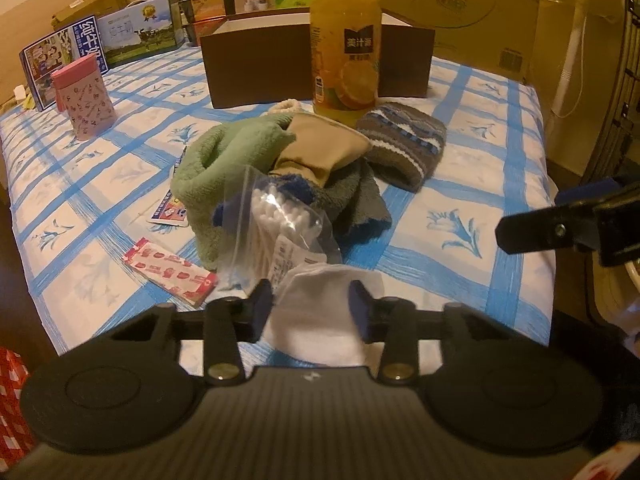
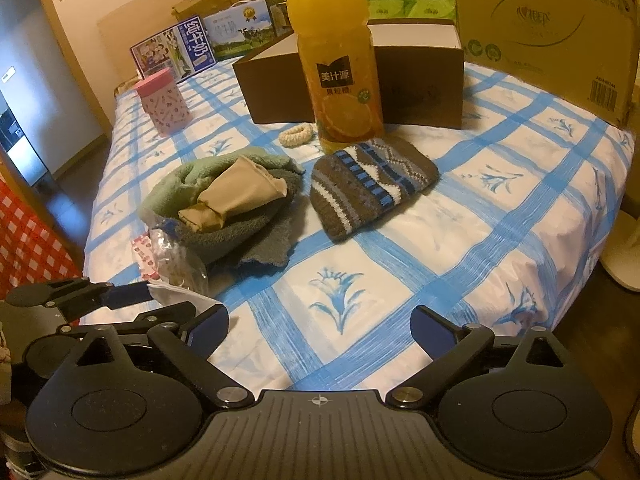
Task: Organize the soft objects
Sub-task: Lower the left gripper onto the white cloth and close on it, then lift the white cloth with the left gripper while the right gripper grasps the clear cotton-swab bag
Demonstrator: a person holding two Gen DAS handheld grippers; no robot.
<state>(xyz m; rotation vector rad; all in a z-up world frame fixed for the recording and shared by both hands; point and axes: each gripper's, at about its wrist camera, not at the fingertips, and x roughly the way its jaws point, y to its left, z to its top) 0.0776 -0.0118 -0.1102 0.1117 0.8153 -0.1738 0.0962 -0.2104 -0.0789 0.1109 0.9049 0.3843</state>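
Note:
A heap of soft things lies mid-table: a green towel (image 1: 224, 160) (image 2: 176, 184), a beige cloth (image 1: 320, 148) (image 2: 240, 192) and a grey towel (image 1: 356, 200) (image 2: 248, 236). A grey striped knit hat (image 1: 404, 144) (image 2: 372, 188) lies to their right. A cream scrunchie (image 2: 296, 134) lies by the juice bottle. My left gripper (image 1: 314, 308) is open, its jaws on either side of a white cotton pad bag (image 1: 320, 312) at the front edge. My right gripper (image 2: 320, 328) is open and empty over the tablecloth.
An orange juice bottle (image 1: 346, 40) (image 2: 336, 60) stands before a brown open box (image 1: 256, 64) (image 2: 420, 80). A pink tin (image 1: 84, 96) (image 2: 162, 100) and milk cartons (image 1: 64, 56) stand at the left. A cotton swab bag (image 1: 280, 220) and plaster packets (image 1: 172, 272) lie near the front.

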